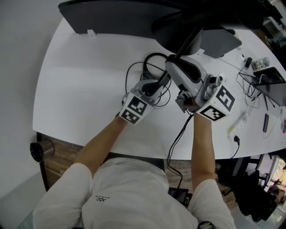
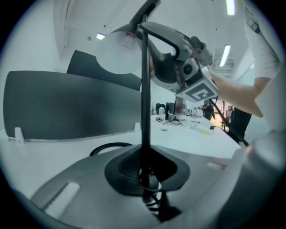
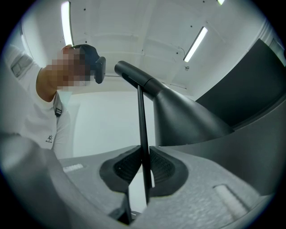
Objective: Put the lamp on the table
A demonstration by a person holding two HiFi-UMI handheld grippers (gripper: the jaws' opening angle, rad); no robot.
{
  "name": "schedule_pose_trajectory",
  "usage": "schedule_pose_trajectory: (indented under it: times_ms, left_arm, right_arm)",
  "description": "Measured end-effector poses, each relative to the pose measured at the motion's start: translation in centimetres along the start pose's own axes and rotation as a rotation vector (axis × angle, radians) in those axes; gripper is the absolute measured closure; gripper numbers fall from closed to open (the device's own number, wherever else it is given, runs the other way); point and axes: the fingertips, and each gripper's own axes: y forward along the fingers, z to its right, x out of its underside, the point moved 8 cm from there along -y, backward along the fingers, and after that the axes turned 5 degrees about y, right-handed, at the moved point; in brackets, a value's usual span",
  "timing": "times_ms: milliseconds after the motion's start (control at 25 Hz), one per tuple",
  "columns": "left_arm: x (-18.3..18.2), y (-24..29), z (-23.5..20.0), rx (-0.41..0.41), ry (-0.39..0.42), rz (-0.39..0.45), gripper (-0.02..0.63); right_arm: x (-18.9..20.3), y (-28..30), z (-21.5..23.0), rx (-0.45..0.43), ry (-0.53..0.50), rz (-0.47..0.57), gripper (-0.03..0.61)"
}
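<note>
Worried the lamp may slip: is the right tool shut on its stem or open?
Shut. In the right gripper view, the right tool has its pads pressed against the lamp stem from both sides.

The head view is bright and evenly lit. The white table (image 1: 80, 89) is close to blown out, shadows on it are soft and faint, and its edges bow toward the rim of the frame. Both gripper views are round fisheye pictures with black corners and a cool cast. In the left gripper view, ceiling tubes (image 2: 230, 6) glare at one o'clock, the lamp (image 2: 145, 89) reads as a dark silhouette, and the near foreground at six o'clock is blurred. In the right gripper view, light strips (image 3: 67, 22) shine at eleven and one o'clock.
</note>
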Motion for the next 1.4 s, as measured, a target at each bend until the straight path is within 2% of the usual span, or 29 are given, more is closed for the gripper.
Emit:
schedule_pose_trajectory:
  times_ms: [1080,1400]
  left_arm:
    - [0.25,0.45,-0.36,0.046,-0.065,-0.086,0.577]
    - [-0.28,0.54,-0.27,0.054,-0.023,-0.123,0.571]
  right_arm:
    - [0.44,-0.36,0.08,0.016,0.039,-0.009,0.526]
    - [0.24,-0.35,-0.53,0.086,-0.052,-0.033,0.526]
